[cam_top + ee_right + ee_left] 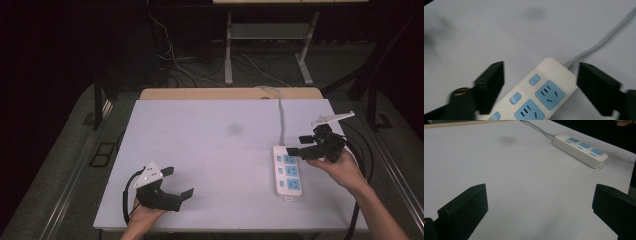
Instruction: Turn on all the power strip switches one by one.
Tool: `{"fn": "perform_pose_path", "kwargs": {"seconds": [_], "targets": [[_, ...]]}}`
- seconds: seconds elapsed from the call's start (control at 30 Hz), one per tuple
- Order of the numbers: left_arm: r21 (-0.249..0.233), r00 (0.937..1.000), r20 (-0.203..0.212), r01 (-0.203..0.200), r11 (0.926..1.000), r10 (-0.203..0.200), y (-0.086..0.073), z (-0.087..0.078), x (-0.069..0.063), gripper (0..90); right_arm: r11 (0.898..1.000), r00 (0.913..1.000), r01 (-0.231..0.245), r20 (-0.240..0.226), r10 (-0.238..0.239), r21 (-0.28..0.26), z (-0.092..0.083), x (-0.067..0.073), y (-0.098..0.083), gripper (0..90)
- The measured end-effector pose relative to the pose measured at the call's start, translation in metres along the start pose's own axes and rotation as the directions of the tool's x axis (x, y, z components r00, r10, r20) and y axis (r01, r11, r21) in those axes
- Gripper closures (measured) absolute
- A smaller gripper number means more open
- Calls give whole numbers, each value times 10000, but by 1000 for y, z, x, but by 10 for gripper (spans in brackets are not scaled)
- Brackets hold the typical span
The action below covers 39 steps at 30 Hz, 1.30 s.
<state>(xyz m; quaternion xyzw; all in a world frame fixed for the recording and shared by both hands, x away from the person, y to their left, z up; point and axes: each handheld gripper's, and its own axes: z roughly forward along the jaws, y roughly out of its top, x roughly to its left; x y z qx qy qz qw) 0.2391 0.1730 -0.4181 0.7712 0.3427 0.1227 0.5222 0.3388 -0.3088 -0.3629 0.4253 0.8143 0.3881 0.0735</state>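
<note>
While strip (541, 95) runs off-frame, R tongs (540, 87) gape above.

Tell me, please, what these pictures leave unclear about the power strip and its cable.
- Power strip: its near end is cut off by the bottom edge of the right gripper view.
- Cable: in the high view it runs over the table's far edge, so its plug end is hidden.
- Small tab on the strip's end: too small to identify in the left gripper view.
</note>
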Motion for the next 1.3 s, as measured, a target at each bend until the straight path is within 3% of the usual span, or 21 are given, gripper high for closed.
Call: {"fn": "perform_pose_path", "kwargs": {"seconds": [0.03,0.1,0.17,0.3,0.53,0.77,0.97,1.3], "targets": [[-5,10000,1,4,10000,-4,0,0,0,0,10000,10000,-35,1,35,-39,-2,1,-3,2],[-14,10000,-1,19,10000,-19,0,0,0,0,9991,9997,-237,-47,235,-344,-6,4,-8,2],[-21,10000,7,24,10000,-24,0,0,-1,0,9962,9980,-513,-395,486,-698,-10,6,-16,2],[-18,10000,14,18,10000,-18,0,0,-1,0,9912,9958,-817,-506,768,-1041,-14,9,-31,2],[3,10000,13,4,10000,-4,0,0,-1,0,9816,9925,-1080,-739,973,-1577,-16,16,-58,3],[25,10000,7,0,10000,0,0,0,-1,0,9765,9922,-1050,-868,899,-1881,-15,28,-79,3],[29,10000,8,8,10000,-8,0,0,-1,0,9764,9946,-745,-865,579,-2027,-11,40,-91,3],[127,10000,1,57,9999,-57,0,1,2,0,9723,9946,-566,-977,351,-2266,-7,46,-103,3]]}}
